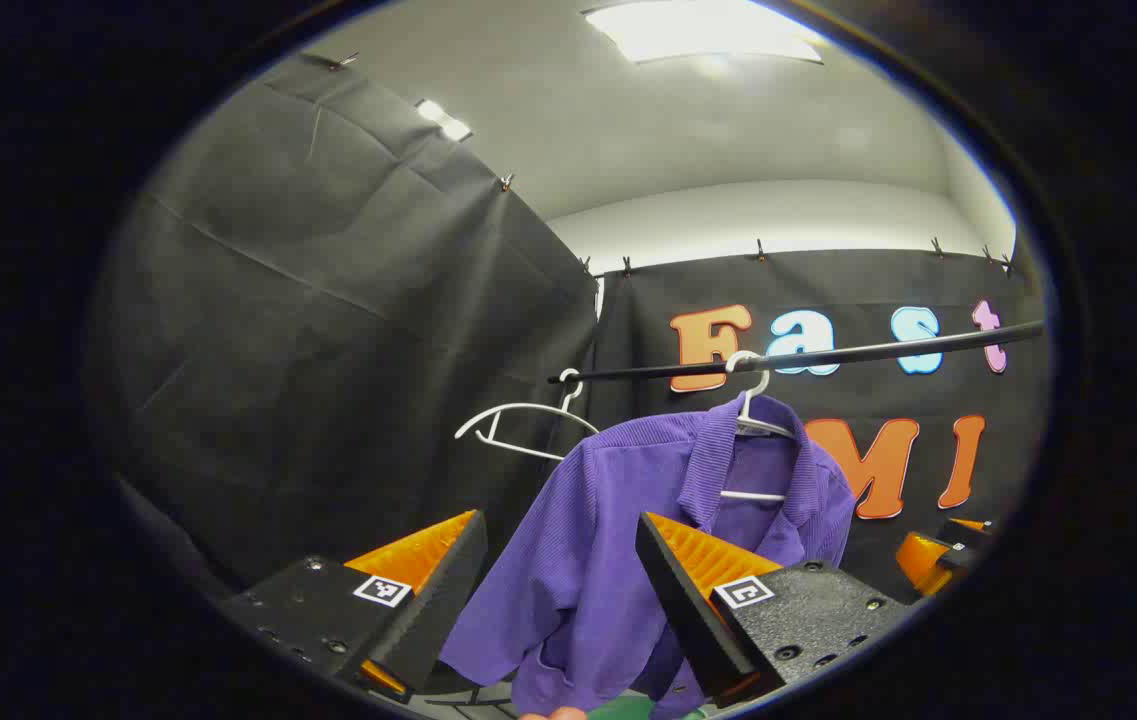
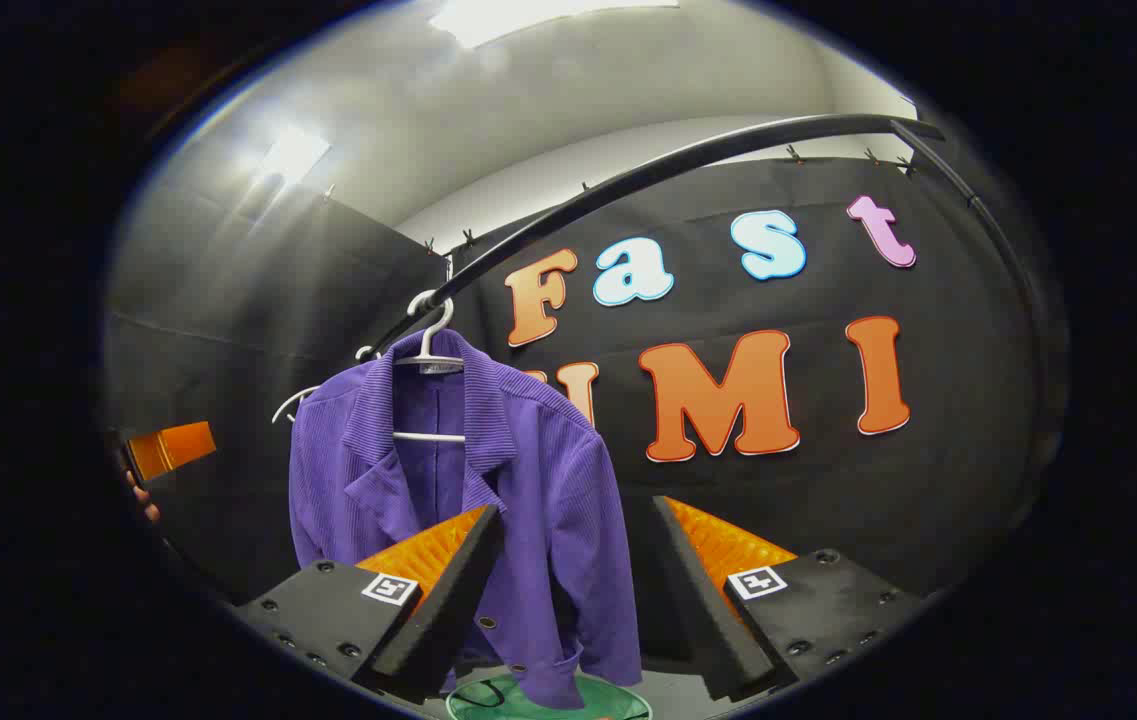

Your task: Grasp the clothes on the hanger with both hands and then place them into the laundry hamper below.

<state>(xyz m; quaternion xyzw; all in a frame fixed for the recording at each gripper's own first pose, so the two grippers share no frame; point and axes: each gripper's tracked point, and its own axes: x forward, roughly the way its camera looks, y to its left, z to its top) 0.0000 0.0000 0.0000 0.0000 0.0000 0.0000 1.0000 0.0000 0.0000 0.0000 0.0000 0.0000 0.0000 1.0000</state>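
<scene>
While the purple shirt hangs full length on its white hanger, collar uppermost and sleeves drooping, nothing of the task's transfer is yet done: judged as the approach step, before any grasp. Hanger hook sits over the black rail; in the right gripper view the same shirt hangs below the rail with its hem just above the green-rimmed laundry hamper, so the drop target lies directly beneath the garment. Left gripper has its fingers spread wide apart, holding nothing; the shirt's near shoulder and sleeve show through the gap but the cloth appears beyond the fingers, not between them. Right gripper likewise stands open and empty, framing the shirt's other sleeve and side. Contact cannot be confirmed for either. A second white hanger, bare, hangs further along the rail toward the booth's side wall. Next move, as I judge it: advance each gripper until a fold of shoulder or sleeve lies between the fingers, close both, then lift the collar clear of the hanger before lowering. Risk: the ribbed fabric may drag the hanger along with it.
</scene>
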